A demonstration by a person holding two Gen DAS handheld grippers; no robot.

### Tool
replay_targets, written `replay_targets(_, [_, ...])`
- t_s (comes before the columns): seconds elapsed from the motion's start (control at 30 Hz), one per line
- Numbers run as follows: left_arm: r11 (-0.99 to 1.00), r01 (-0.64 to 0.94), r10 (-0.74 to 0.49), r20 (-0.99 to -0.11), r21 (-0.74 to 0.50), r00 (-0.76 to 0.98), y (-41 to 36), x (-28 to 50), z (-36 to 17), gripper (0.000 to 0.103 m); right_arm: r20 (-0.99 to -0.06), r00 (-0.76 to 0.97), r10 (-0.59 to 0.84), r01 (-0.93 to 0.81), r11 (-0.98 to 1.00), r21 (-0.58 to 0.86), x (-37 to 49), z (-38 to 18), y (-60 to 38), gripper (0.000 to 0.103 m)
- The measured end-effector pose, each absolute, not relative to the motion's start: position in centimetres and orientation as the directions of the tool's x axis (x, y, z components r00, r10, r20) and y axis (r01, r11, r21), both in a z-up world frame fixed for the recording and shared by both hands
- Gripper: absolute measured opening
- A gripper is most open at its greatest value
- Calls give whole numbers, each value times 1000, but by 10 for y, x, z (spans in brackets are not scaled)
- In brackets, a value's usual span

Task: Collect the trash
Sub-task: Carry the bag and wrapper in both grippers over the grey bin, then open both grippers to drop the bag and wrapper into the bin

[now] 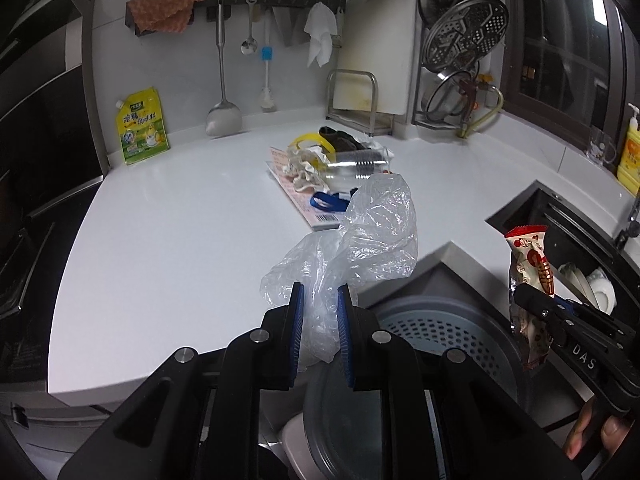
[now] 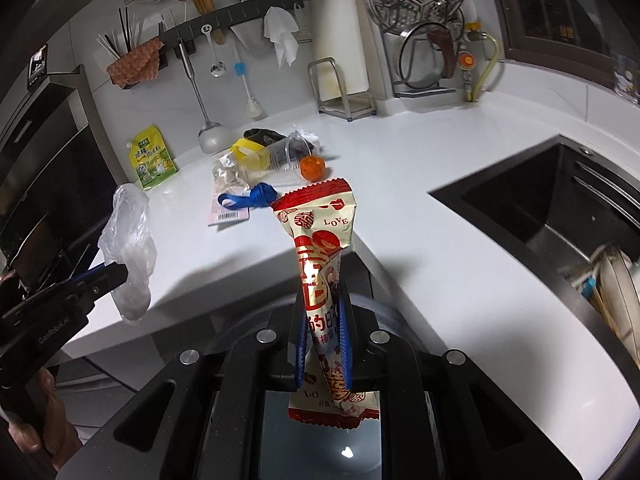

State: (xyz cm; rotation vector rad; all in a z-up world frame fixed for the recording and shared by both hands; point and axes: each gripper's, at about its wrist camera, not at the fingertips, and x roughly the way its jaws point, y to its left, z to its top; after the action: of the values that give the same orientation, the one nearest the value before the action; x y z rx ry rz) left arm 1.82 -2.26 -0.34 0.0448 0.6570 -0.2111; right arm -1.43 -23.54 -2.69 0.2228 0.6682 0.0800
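Trash is in both our grippers already: left gripper [image 1: 320,292] has its blue pads closed on a crumpled clear plastic bag [image 1: 360,240], which stands up and forward out of the jaws; right gripper [image 2: 323,292] is clamped on a red-and-cream snack wrapper [image 2: 320,248], long axis upright, top flaring above the pads, bottom end hanging below them; the key relation, as we judge it, is what sits under each load: in the left view a grey perforated bin [image 1: 440,332] lies just below and right of the left gripper, off the edge of the white counter [image 1: 160,240], so both pieces look near a drop, the wrapper likely nearer; we cannot tell from the right view whether the dark opening under the wrapper is that bin; more trash stays well ahead on the counter: a clear cup [image 2: 288,152], orange ball [image 2: 313,167], blue strap [image 2: 256,196], barcoded card [image 2: 230,214]; sink [image 2: 540,208] lies to the right.
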Motion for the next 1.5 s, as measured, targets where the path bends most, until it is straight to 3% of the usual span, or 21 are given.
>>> replay_targets(0.63, [950,311,-244,-677,-24,694,-55,-14,-39,17,-665,730,157,-2,974,228,-63,-61,-228,13])
replay_targets(1.0, [944,324,-256,-756,-62,602,-67,-4,-75,17,-703,687,183,-2,968,250,-57,-81,-226,13])
replay_targets(1.5, [948,307,-248,-790,-80,561,-64,4,-92,20,-747,630,215,-5,962,273,-41,-106,-221,13])
